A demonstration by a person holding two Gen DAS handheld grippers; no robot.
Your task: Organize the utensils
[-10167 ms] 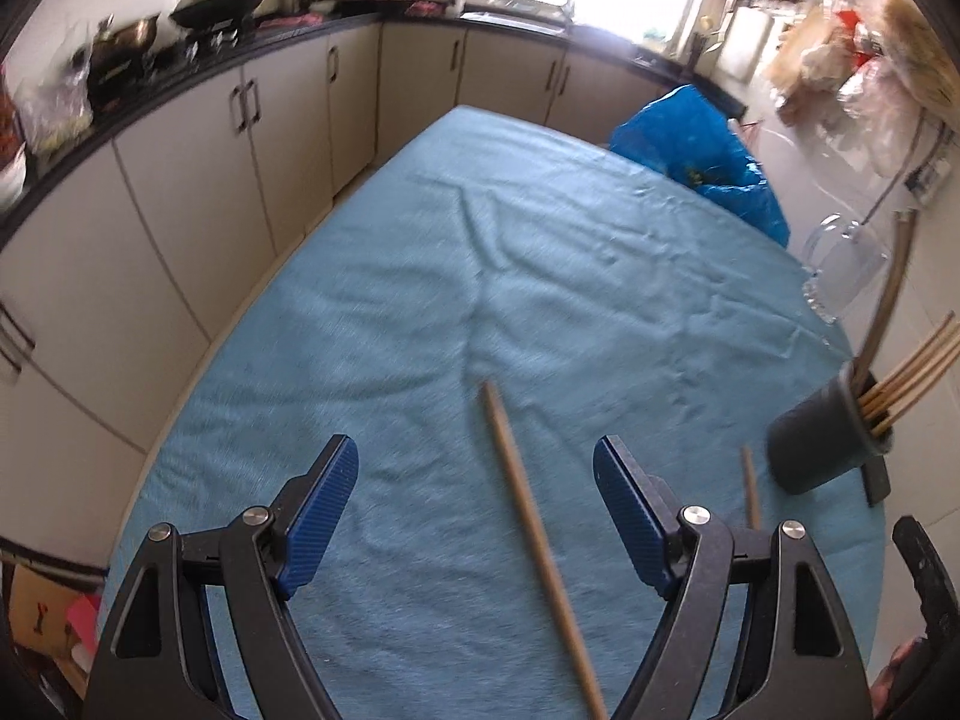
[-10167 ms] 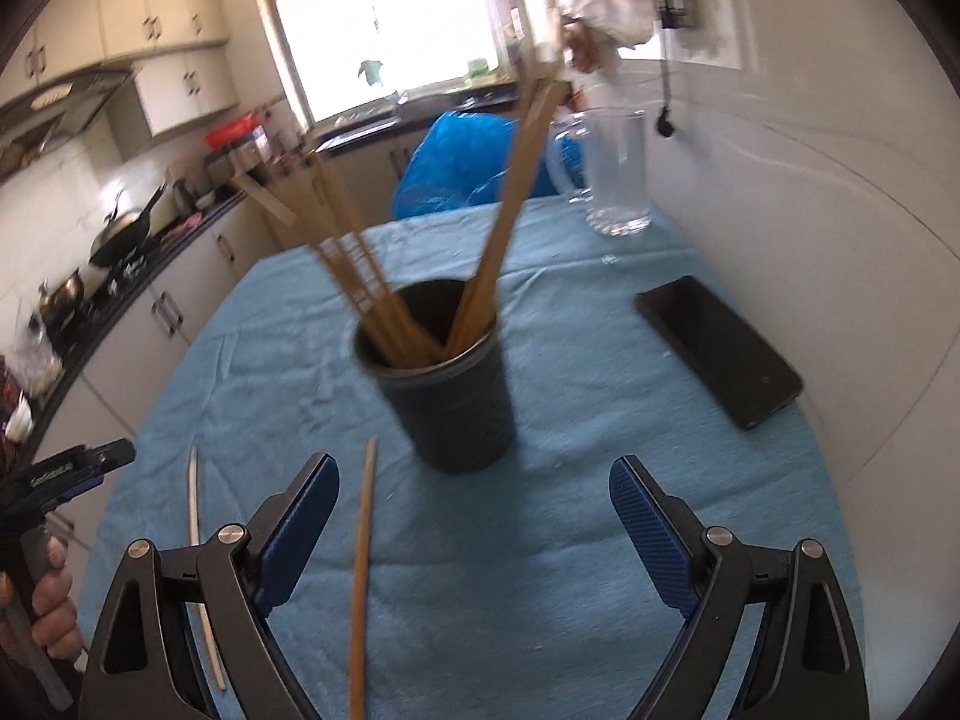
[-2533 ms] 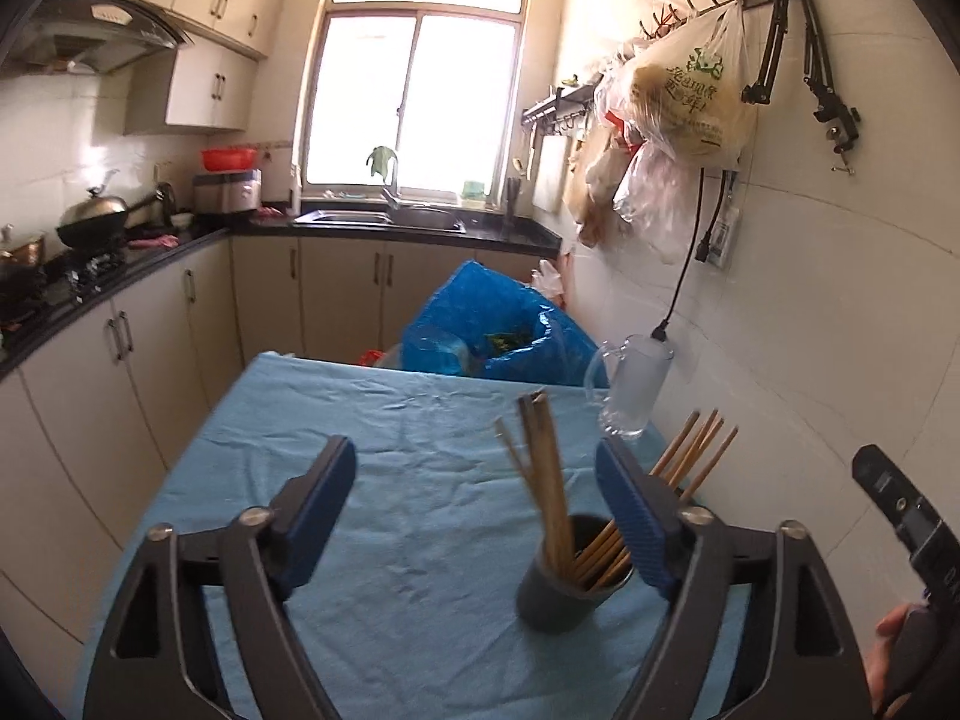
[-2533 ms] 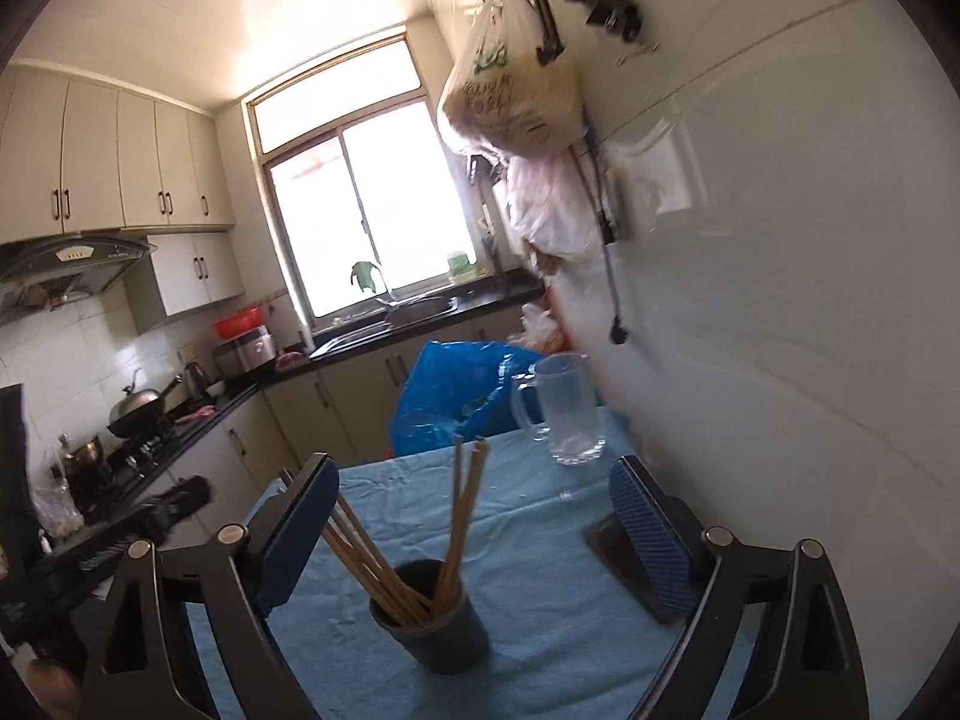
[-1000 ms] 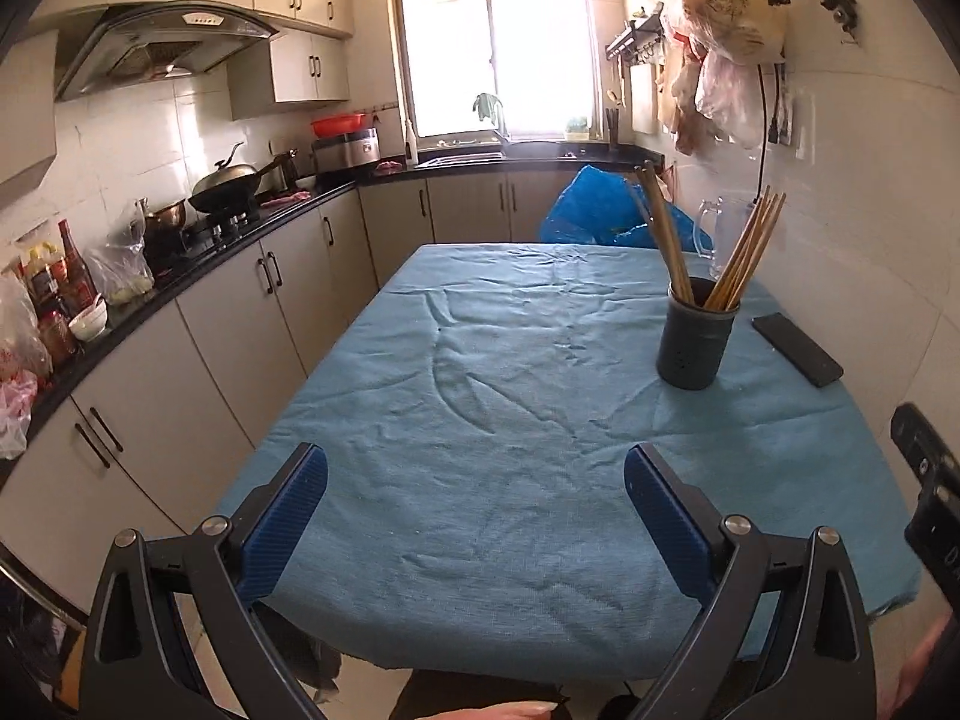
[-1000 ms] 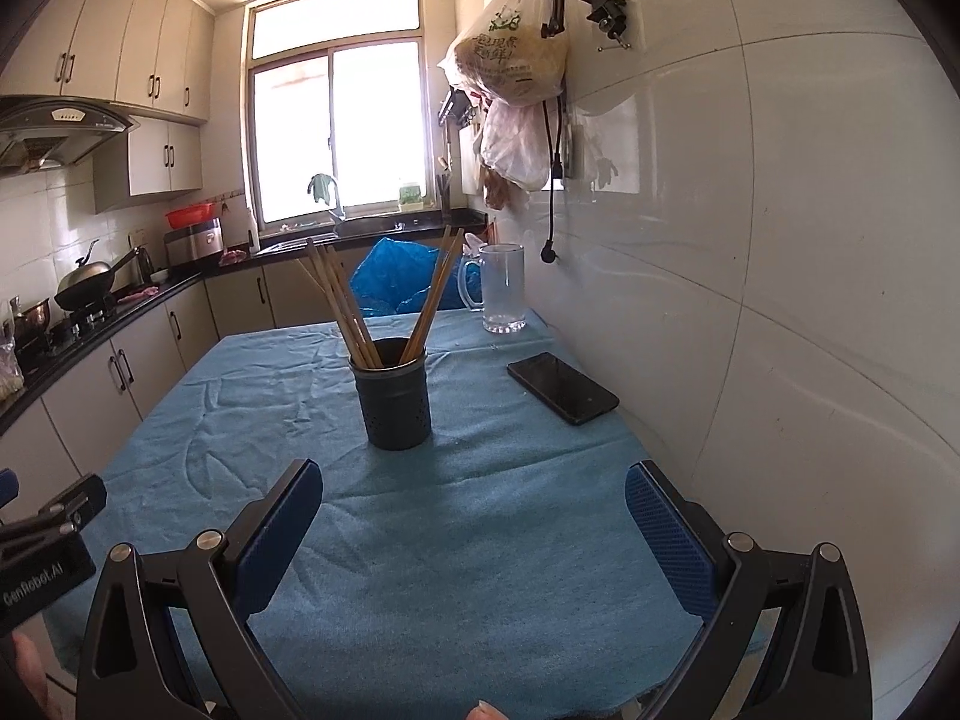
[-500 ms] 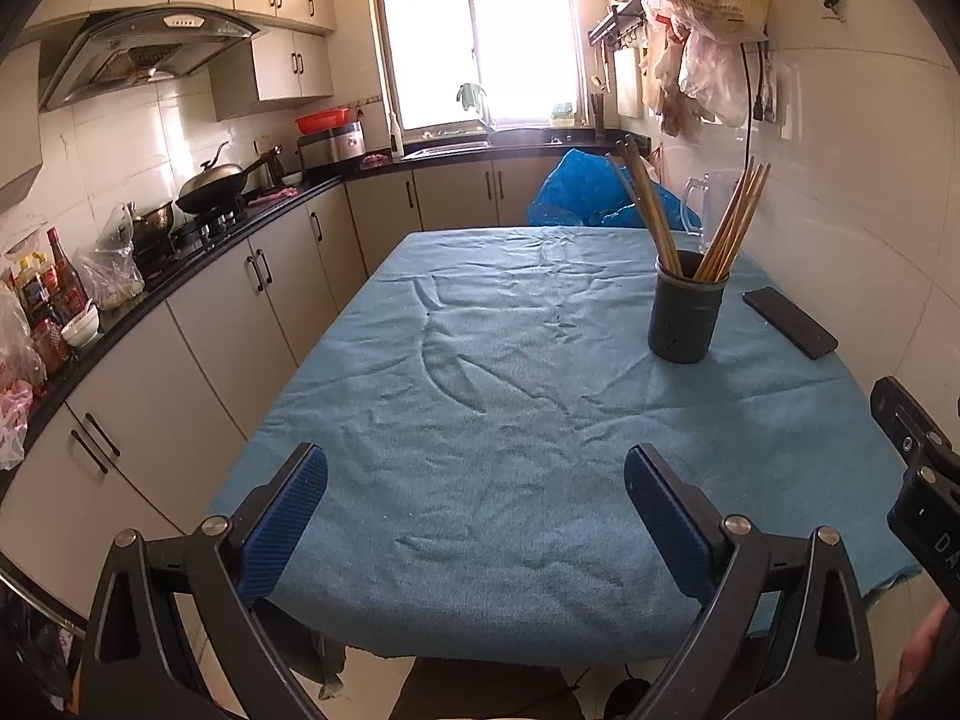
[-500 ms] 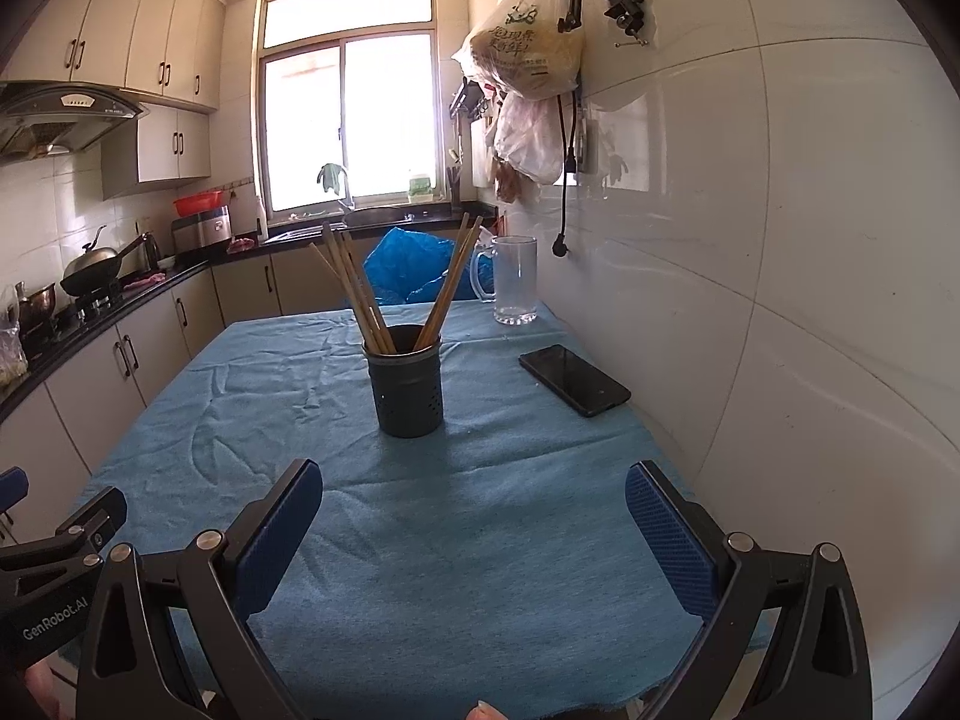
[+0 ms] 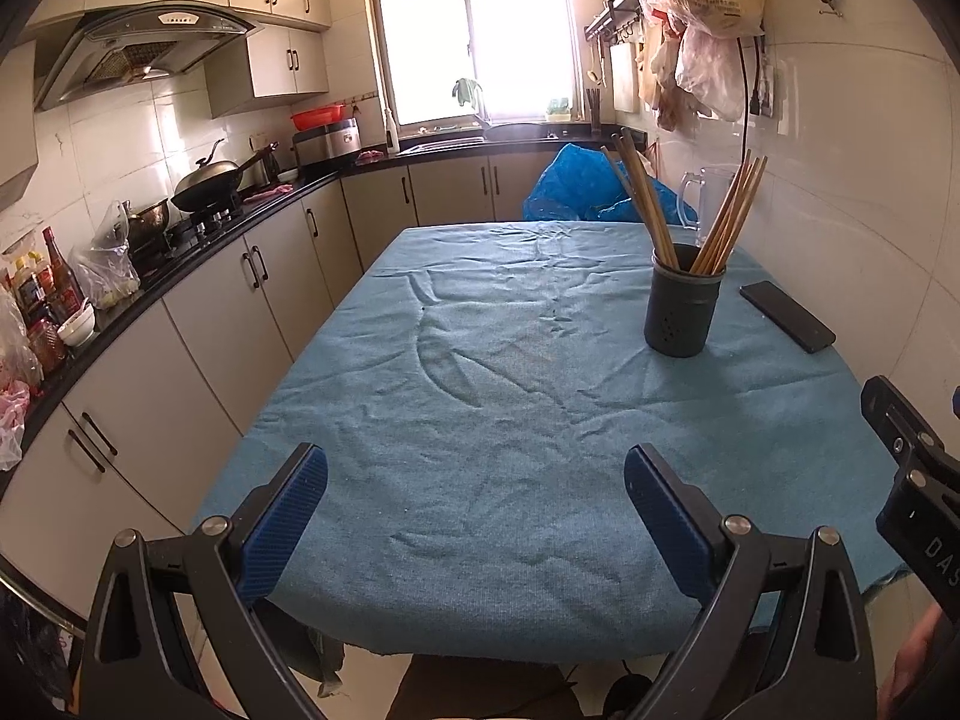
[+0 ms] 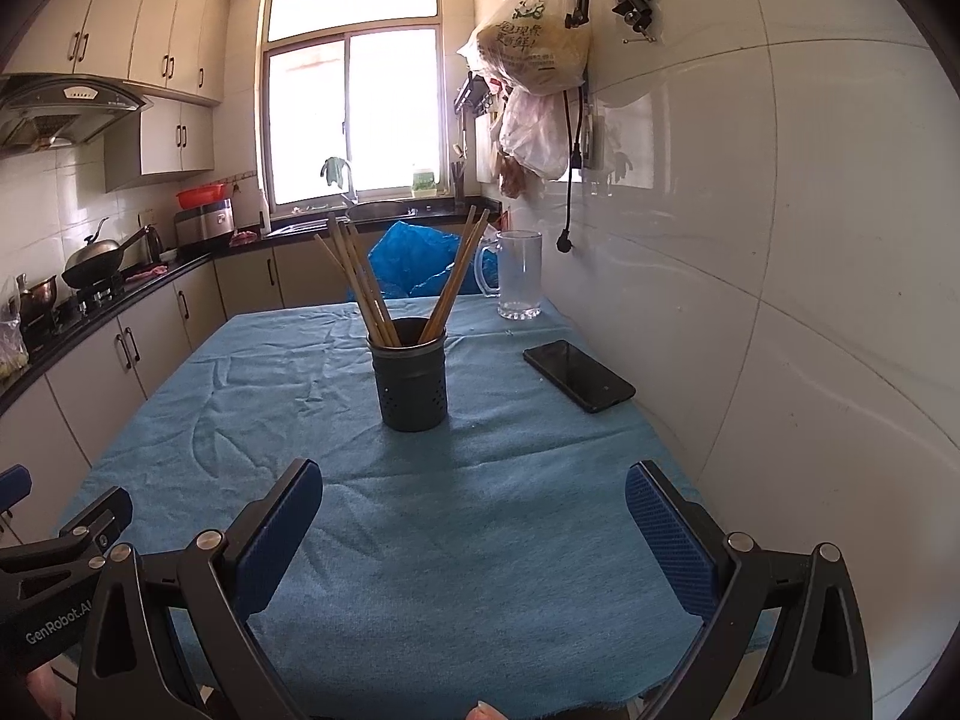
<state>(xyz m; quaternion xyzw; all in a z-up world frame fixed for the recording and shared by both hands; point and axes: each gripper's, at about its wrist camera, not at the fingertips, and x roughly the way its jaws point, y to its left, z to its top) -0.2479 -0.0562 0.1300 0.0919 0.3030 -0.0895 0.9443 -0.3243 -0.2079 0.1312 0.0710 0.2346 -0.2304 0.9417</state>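
Observation:
A dark grey utensil holder (image 9: pixel 682 312) stands upright on the blue cloth-covered table (image 9: pixel 480 396), right of centre; it also shows in the right wrist view (image 10: pixel 411 381). Several wooden chopsticks (image 9: pixel 720 222) stand in it, leaning left and right (image 10: pixel 366 294). My left gripper (image 9: pixel 477 507) is open and empty, held back over the table's near edge. My right gripper (image 10: pixel 474 519) is open and empty, also over the near edge, well short of the holder.
A black phone (image 10: pixel 579 375) lies on the cloth by the right wall. A clear glass mug (image 10: pixel 519 282) and a blue plastic bag (image 10: pixel 414 261) sit at the far end. Cabinets (image 9: pixel 198 324) and a counter run along the left. Bags (image 10: pixel 531 54) hang on the tiled wall.
Both grippers have pulled back from the holder to the table's near edge and stay open. Loose chopsticks seen earlier on the cloth are gone; the holder holds the chopsticks.

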